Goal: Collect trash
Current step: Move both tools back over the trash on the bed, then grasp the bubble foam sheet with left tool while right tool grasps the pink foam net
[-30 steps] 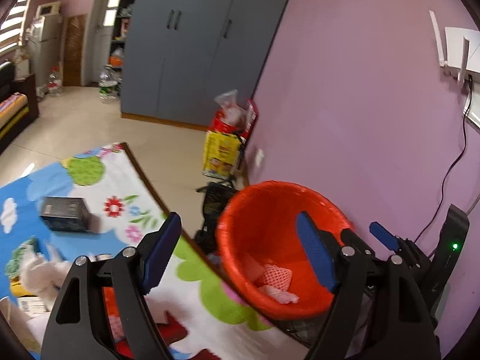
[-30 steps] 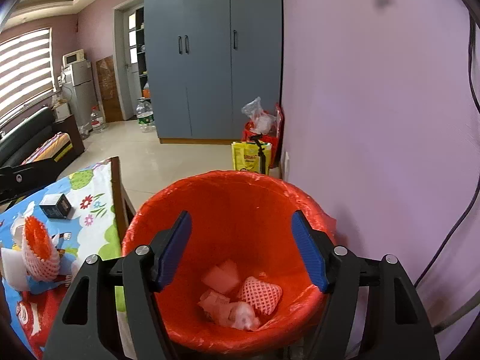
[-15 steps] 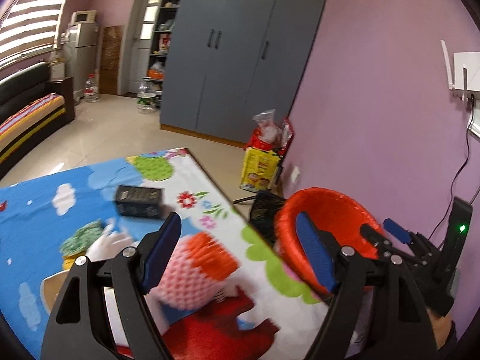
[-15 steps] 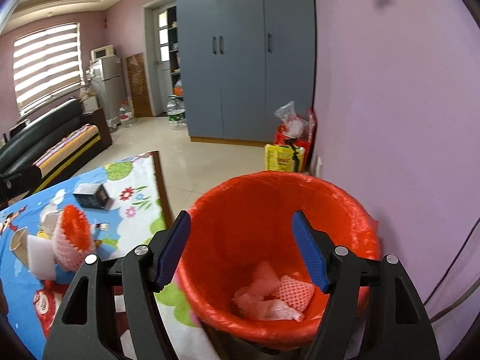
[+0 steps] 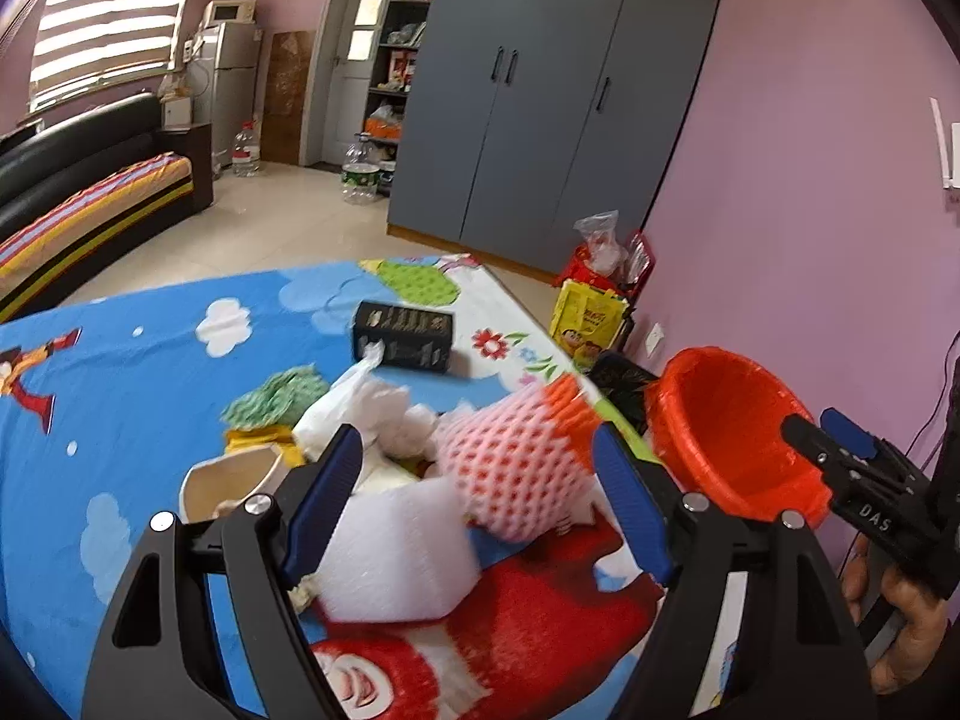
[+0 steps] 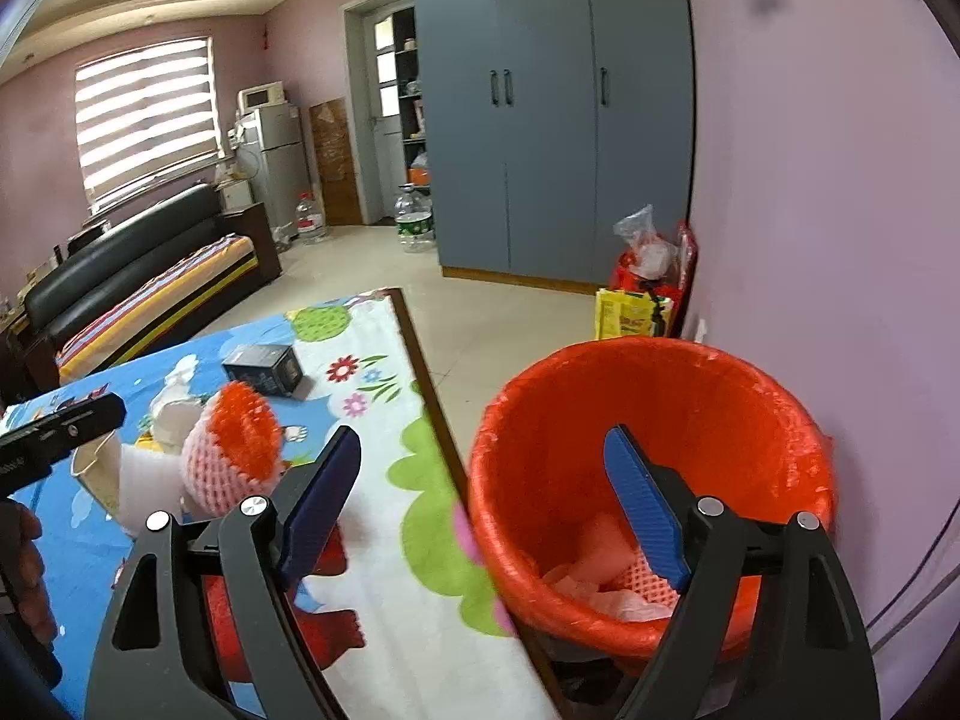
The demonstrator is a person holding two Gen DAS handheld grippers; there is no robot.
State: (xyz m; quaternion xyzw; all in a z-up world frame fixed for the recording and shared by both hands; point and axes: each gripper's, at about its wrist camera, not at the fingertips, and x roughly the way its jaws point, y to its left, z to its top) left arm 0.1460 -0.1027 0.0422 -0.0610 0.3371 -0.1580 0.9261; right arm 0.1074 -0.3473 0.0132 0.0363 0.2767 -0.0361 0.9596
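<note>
- Now, left wrist view, lower frame: left tool (image 5: 474, 492) spread, nothing pinched; the blue pads flank a white foam block (image 5: 399, 558) without pressing it.
- Just behind the block, centre frame: pink-and-orange foam fruit net (image 5: 516, 462) standing on the worktop (image 5: 120, 372), which carries a cartoon-print cloth.
- Handling, judged: block and net both look very light and soft; they should compress under the pads and not slip. Take the block across its two flat sides, or the net across its mid-body. Low risk of breakage; main risk is nudging the light piece away before the pads meet.
- Behind, centre frame: crumpled white paper (image 5: 384, 408), green-and-yellow scrap (image 5: 273, 399), a cream cup (image 5: 231, 483) at left, then a black box (image 5: 403, 336) farther back.
- Right wrist view, lower frame: right tool (image 6: 477, 510) with jaws opening, nothing between them; it hangs over the rim of the orange bin (image 6: 654, 396), right of frame, beside the worktop edge. Trash already lies in the bin's bottom.
- Versus a second earlier: the left view was filled by the bin and showed the foam only at lower left; now the pile sits centred between the pads and the bin has slid to the right edge. The right view kept the bin but shifted it rightward.
</note>
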